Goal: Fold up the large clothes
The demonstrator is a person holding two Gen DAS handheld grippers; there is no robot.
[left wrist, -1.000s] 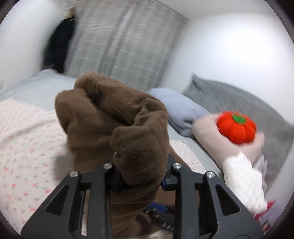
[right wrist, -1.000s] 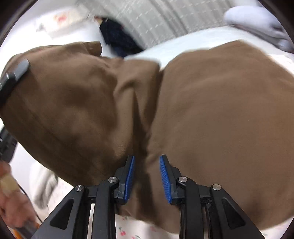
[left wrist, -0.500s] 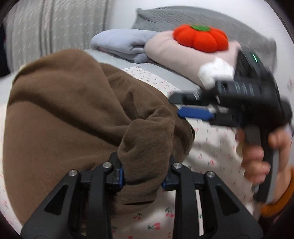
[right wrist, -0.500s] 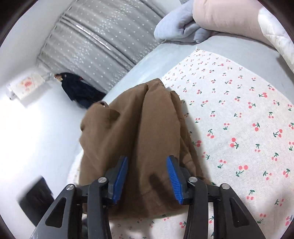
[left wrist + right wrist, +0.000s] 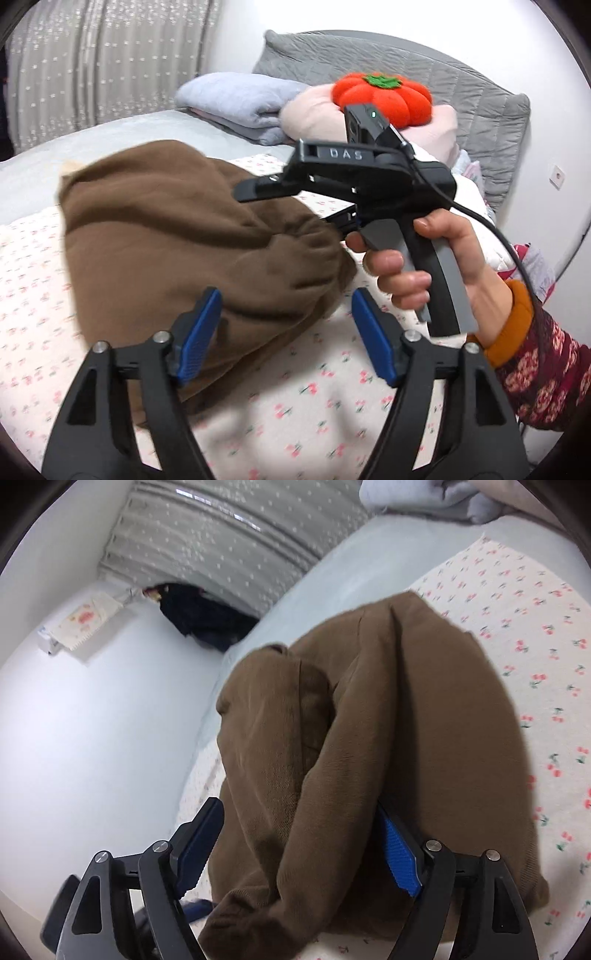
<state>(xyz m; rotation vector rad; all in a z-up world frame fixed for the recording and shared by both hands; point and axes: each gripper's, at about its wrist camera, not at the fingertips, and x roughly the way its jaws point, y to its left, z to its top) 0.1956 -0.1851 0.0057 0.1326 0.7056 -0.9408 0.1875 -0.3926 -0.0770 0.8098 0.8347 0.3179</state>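
Left gripper (image 5: 286,332): jaws have just been opening and now stand wide. The brown garment (image 5: 192,236) reaches in between the blue pads (image 5: 199,332) but is not pinched. Right gripper (image 5: 299,843): jaws likewise just opened. A fold of the garment lies between them and drapes against the right pad (image 5: 399,849); the left pad stands clear, so nothing is clamped.

Step in hand, as judged: releasing the folded bundle. Draw both grippers straight back along their fingers, keeping the jaws wide so no pad snags the fleece and drags the fold open.

The garment rests bunched on the cherry-print sheet (image 5: 332,398), directly ahead of both tools. The person's right hand (image 5: 432,266) holds the right gripper just beside the bundle.
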